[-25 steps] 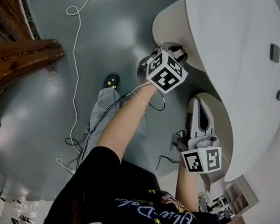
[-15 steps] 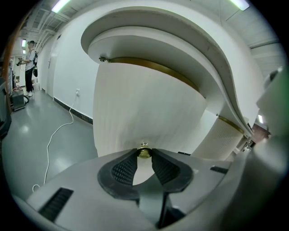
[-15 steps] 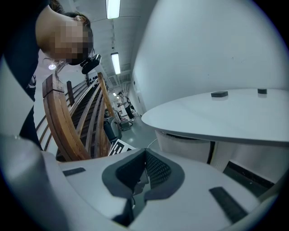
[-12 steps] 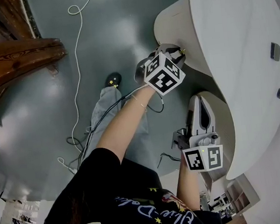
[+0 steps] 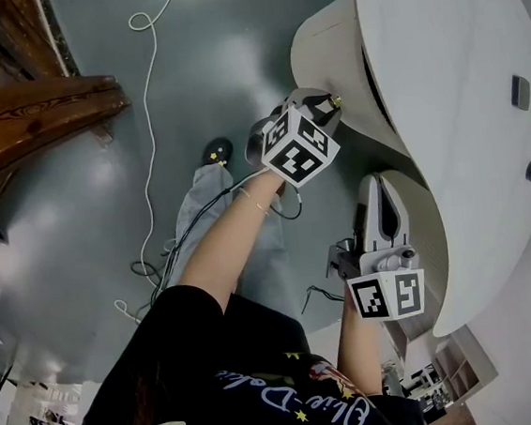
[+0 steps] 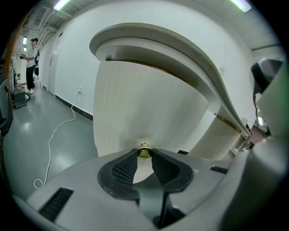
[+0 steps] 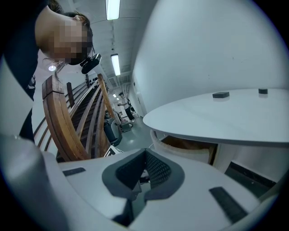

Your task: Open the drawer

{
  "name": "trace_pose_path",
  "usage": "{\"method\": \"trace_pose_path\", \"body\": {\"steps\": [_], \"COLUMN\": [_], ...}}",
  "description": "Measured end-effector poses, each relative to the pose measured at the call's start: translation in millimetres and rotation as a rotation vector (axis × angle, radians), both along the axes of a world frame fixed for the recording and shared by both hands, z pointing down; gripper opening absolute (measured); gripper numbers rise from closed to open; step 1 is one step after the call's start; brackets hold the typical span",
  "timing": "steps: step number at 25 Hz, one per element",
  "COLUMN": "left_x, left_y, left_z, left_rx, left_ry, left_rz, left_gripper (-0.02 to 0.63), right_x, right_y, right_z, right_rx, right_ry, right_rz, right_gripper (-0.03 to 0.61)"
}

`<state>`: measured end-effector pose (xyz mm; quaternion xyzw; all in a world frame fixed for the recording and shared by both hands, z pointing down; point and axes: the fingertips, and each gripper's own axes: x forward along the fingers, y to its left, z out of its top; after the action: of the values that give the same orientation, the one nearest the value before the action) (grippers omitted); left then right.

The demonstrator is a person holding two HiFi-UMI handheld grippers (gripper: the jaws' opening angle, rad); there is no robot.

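Drawer [image 6: 149, 103]: partly out from under the white tabletop [image 7: 216, 117].
Left gripper [image 6: 144, 157]: my jaws pinch its brass knob [image 6: 144, 151].
Right gripper [image 7: 144, 159]: my jaws pressed together, nothing between them.

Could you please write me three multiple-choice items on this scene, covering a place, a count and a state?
1. Where is the brass knob? A on the floor; B between the left tongs; C on a shelf.
2. How many small dark things sit on the white tabletop? A two; B five; C none.
3. The drawer is: A fully shut; B pulled partly out; C removed.
Key: B, the tongs clamp it; A, the right gripper view shows two; B, its brown inside shows under the top.
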<state>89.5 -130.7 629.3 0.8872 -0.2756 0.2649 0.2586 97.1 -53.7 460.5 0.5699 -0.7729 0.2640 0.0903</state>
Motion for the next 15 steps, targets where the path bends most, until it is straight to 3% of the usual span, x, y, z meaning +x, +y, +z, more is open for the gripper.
{"method": "trace_pose_path", "body": {"steps": [15], "left_x": [-20], "left_y": [17], "left_z": [1], "left_rx": [-0.019], "left_ry": [-0.018], "left_rz": [0.004], "left_gripper": [0.101], "right_x": [-2], "right_y": [4], "right_z": [-7], "right_rx": [0.011], "right_ry": [-0.002], "right_rz": [0.032], "right_gripper": [0.000]}}
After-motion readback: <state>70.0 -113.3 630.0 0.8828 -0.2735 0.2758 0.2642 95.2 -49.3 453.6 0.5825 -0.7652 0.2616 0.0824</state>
